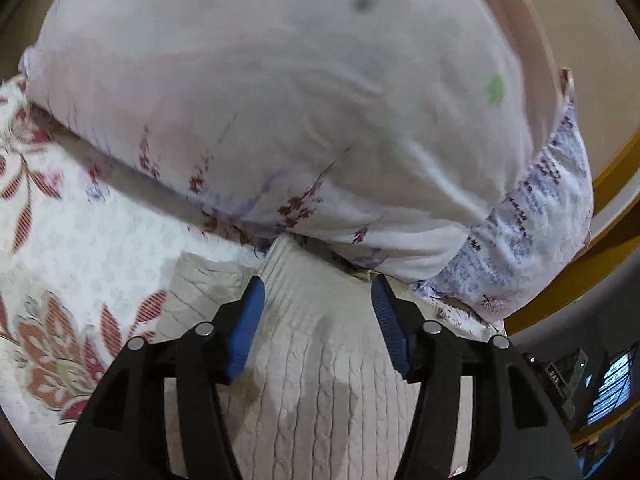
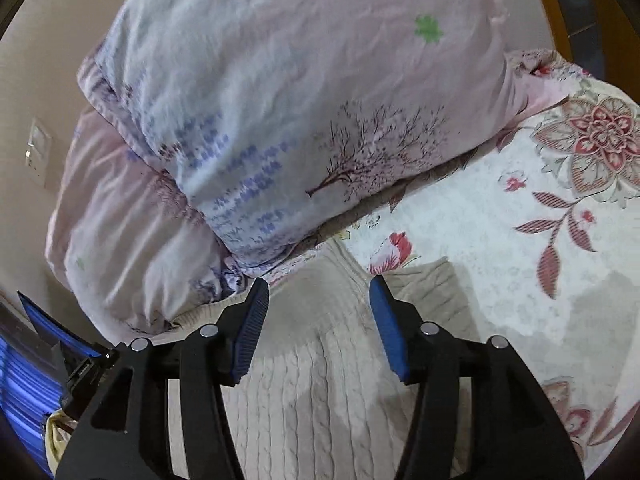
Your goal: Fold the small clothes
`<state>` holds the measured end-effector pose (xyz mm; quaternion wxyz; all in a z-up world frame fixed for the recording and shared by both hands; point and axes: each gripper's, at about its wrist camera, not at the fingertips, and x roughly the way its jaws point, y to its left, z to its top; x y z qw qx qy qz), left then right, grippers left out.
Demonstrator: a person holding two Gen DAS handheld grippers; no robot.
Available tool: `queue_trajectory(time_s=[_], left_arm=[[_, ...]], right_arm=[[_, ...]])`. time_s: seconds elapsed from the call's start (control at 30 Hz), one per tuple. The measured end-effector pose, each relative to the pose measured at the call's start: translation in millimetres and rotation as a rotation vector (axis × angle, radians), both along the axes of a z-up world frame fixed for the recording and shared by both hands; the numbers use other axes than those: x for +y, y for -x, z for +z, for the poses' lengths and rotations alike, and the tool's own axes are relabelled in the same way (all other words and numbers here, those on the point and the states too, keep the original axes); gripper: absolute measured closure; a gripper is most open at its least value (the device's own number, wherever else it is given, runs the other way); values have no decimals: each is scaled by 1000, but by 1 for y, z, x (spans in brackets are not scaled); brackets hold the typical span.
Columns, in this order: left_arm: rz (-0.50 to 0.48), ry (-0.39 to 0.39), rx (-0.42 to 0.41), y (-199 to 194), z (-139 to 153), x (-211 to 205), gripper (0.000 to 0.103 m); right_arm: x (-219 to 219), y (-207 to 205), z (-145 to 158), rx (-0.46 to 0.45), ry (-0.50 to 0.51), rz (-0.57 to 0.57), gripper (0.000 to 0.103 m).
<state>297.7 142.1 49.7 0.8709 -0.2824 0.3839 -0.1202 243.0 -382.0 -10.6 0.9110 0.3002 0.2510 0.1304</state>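
Tilting downward, both grippers' fingers stand apart, seemingly above the knit garment.

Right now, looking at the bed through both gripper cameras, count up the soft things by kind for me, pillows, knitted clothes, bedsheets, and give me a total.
Pillows: 2 (printed top pillow, pink pillow beneath it)
Cream cable-knit garments: 1
Floral bedsheets: 1
Total: 4
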Motion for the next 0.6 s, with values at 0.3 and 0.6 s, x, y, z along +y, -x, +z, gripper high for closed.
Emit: queue_trajectory(time_s=[0.3, 0.6], left_arm=[[-15, -140, -2, 51, 3, 13, 48], [-33, -200, 68, 77, -21, 15, 49]], right_arm=[[-25, 52, -12, -6, 119, -65, 52], [-11, 55, -45, 75, 221, 0, 67]])
